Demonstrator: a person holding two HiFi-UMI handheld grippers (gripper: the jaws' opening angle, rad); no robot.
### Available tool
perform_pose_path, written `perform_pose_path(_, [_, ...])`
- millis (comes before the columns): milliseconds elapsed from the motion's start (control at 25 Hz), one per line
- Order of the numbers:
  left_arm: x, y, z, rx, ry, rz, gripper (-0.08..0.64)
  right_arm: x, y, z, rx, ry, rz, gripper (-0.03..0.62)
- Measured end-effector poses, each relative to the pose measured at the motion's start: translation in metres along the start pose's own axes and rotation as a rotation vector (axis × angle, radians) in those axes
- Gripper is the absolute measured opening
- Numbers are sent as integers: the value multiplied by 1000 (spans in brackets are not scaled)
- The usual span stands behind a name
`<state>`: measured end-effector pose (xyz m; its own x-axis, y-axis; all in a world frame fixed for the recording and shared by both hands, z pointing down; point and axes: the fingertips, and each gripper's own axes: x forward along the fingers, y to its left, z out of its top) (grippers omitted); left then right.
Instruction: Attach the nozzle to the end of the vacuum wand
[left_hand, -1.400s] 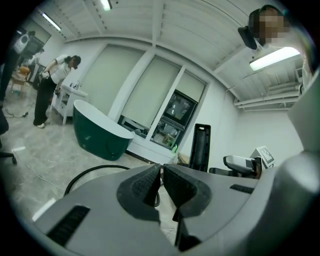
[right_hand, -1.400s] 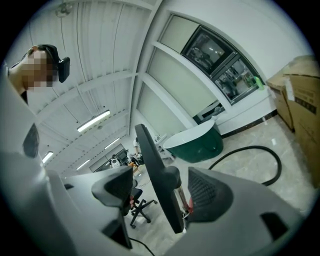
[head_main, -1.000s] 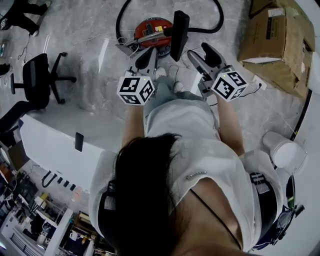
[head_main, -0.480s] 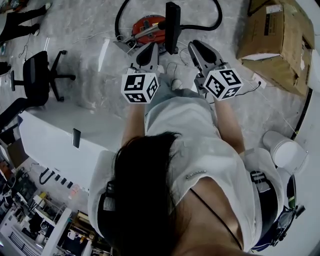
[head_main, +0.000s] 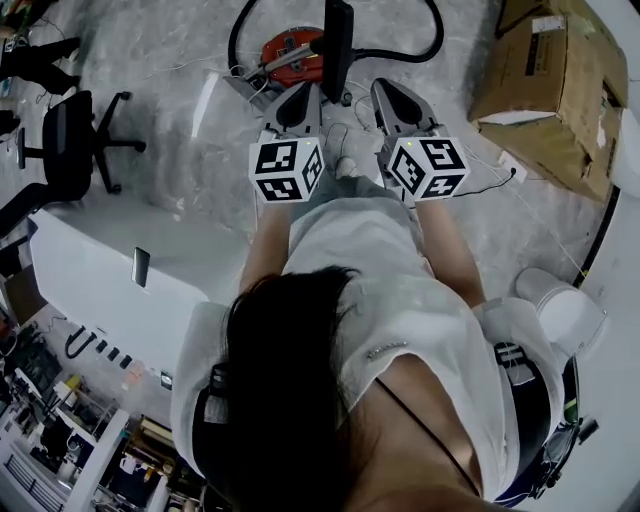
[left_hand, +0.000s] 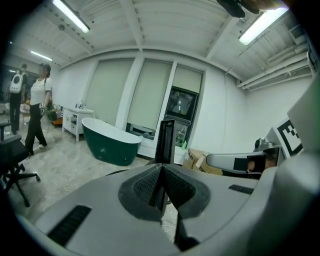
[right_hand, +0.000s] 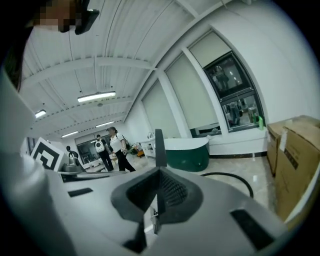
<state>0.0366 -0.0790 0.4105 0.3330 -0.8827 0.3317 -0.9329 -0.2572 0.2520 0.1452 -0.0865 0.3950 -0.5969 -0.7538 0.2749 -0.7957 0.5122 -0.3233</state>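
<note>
Overhead, the black vacuum wand (head_main: 337, 45) stands upright beside the red canister vacuum (head_main: 288, 48). It is just past the tips of the left gripper (head_main: 303, 92) and right gripper (head_main: 383, 90), one to either side.

From the left gripper view, the jaws are pressed together, and the wand rises beyond them in front of a green bathtub (left_hand: 110, 145).

From the right gripper view, the jaws have just been closing and meet with nothing between them. The wand shows edge-on past their tips, and a black hose (right_hand: 227, 174) lies on the floor.
</note>
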Motion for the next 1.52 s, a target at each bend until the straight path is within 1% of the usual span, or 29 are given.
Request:
perform_pose_path(160, [-3,-1,1,-4,-1,32,3,4,6,-2,-41,28,15,14])
perform_pose_path(360, [-9,7,7,43,11,77,3,14,21,1,-88,42,15,15])
perform_pose_path(560, [-9,4,11,78,21,81,3,24,31,6,-115,44,13,14])
perform_pose_path(640, [-9,5,12,73,25,89,3,28,34,7,-125,48,8,14])
perform_pose_path(720, [-8,5,13,62,24,78,3,31,38,8,-132,51,9,14])
perform_pose_path(880, [-9,3,13,83,27,63,3,34,46,6,-141,59,6,14])
perform_pose_path(1080, [-13,7,11,77,42,75,3,35,53,2,-157,72,-7,14])
perform_pose_path(1280, [-18,13,10,68,36,74,3,37,66,-5,-151,82,26,14])
perform_pose_path(1520, [-23,19,8,83,43,79,3,40,75,-8,-174,99,4,14])
